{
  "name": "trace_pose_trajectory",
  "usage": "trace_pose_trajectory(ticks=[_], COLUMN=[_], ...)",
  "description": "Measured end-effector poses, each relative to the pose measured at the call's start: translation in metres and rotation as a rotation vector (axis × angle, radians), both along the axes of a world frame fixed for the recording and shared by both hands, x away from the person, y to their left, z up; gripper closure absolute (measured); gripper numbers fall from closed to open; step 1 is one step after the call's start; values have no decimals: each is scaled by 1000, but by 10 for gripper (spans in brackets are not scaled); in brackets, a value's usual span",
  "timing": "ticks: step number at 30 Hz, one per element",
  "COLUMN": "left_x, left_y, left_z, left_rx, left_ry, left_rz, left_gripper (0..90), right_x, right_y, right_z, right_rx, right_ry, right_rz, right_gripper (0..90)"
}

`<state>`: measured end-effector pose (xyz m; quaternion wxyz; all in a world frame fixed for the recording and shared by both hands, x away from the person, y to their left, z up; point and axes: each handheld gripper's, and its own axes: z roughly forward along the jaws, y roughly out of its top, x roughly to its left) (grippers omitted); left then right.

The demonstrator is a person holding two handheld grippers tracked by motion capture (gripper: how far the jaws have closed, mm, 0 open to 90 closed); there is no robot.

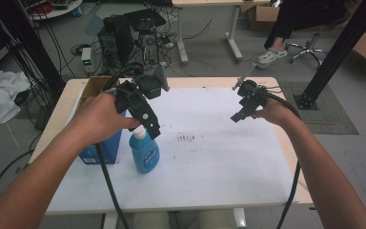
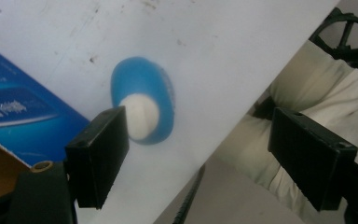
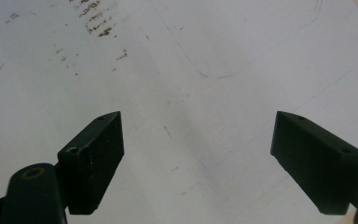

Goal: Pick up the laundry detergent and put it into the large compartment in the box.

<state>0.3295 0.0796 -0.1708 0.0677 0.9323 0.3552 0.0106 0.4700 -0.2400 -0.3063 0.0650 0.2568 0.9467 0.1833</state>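
A blue plastic bottle (image 1: 145, 153) with a white cap stands upright on the white table (image 1: 219, 162), left of centre. My left gripper (image 1: 148, 125) hangs just above its cap, open, pointing down. In the left gripper view the bottle (image 2: 144, 84) is seen from above, its white cap next to the left jaw, with nothing between the jaws. My right gripper (image 1: 241, 114) hovers open over the table's right half, holding nothing. The right gripper view looks past wide-apart jaws (image 3: 196, 163) at bare tabletop.
A blue box (image 1: 102, 148) stands just left of the bottle, with an open cardboard box (image 1: 93, 86) behind it. Brown smudges (image 1: 186, 138) mark the table's middle. Computers and cables lie on the floor beyond the far edge. A seated person's legs (image 1: 286, 28) are at the back right.
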Motion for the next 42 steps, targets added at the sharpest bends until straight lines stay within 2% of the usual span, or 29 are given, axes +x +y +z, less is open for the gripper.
trace_pose_trajectory(ticks=[2, 9, 20, 25, 34, 42], left_x=[3, 9, 20, 26, 28, 30], left_y=[3, 7, 11, 16, 20, 22], left_z=[-4, -9, -18, -24, -32, -46], left_rx=[9, 17, 17, 1, -16, -28], left_ry=[10, 9, 15, 13, 13, 19], left_rz=[52, 109, 141, 167, 178, 194], left_gripper=[210, 211, 208, 208, 208, 207], right_x=[0, 0, 0, 0, 0, 1], right_y=[0, 0, 0, -2, -1, 1], right_z=[0, -2, -2, -2, -2, -4], right_rx=[-1, 4, 8, 8, 7, 5], right_ry=[-1, -1, -1, 0, 0, 1], right_rz=[0, 2, 1, -2, -2, 3], right_gripper=[168, 168, 169, 169, 169, 169])
